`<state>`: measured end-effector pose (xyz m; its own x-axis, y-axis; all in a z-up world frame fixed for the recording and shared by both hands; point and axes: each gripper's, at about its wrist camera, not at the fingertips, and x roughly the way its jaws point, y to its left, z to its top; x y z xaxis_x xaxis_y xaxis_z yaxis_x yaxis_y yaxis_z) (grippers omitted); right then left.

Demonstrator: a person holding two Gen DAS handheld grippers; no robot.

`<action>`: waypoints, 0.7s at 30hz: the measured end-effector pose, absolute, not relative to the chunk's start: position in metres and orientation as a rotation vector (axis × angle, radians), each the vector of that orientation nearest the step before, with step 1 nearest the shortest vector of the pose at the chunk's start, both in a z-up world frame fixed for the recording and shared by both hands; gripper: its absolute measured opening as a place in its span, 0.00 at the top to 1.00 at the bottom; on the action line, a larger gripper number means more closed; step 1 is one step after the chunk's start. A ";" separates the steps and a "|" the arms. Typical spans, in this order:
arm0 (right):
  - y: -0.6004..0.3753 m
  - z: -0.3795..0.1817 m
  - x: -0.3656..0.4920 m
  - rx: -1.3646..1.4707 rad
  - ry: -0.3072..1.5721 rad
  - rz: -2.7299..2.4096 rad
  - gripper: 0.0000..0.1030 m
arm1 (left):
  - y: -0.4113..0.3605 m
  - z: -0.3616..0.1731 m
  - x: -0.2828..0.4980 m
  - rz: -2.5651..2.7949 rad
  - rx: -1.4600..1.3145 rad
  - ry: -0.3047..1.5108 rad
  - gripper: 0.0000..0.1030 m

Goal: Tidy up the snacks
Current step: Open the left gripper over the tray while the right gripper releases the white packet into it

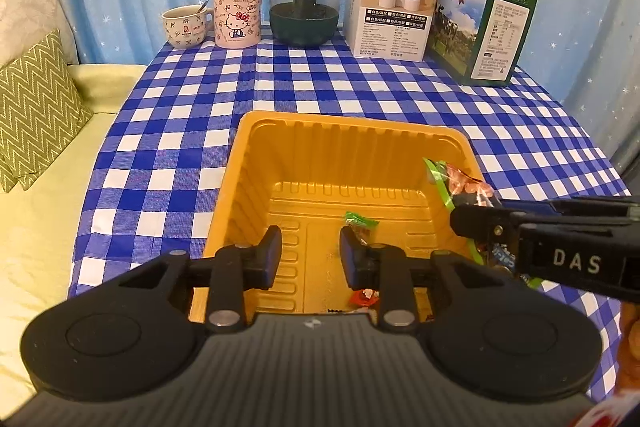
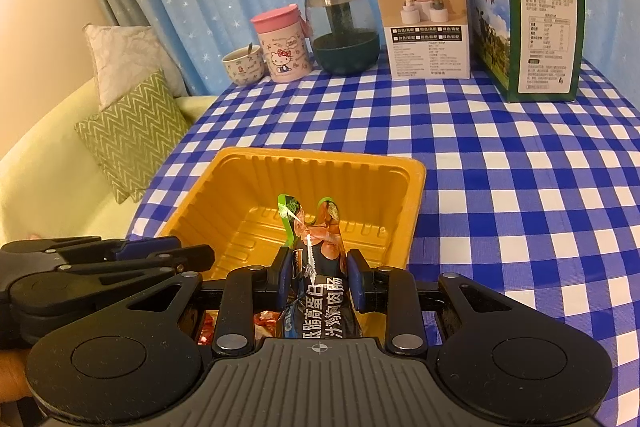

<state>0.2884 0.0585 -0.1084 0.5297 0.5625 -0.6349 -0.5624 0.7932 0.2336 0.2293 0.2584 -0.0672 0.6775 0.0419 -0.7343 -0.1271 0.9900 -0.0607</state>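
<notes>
Right wrist view: our right gripper (image 2: pixel 318 277) pinches a sausage pack (image 2: pixel 316 267), long axis pointing ahead over the tray (image 2: pixel 304 163). Left gripper (image 1: pixel 310 253) fingers stand apart, empty, above a candy (image 1: pixel 360 221).

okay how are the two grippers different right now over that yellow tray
The right gripper is shut on a dark sausage snack packet; the left gripper holds nothing. The left gripper's pads stand apart with bare tray floor between them, while the right gripper's pads press the packet's sides. Both hover over the near part of the yellow tray.
</notes>
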 end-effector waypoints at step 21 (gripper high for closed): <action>0.063 -0.107 0.303 0.081 0.773 0.706 0.52 | 0.265 -0.063 0.217 0.107 -0.107 0.804 0.68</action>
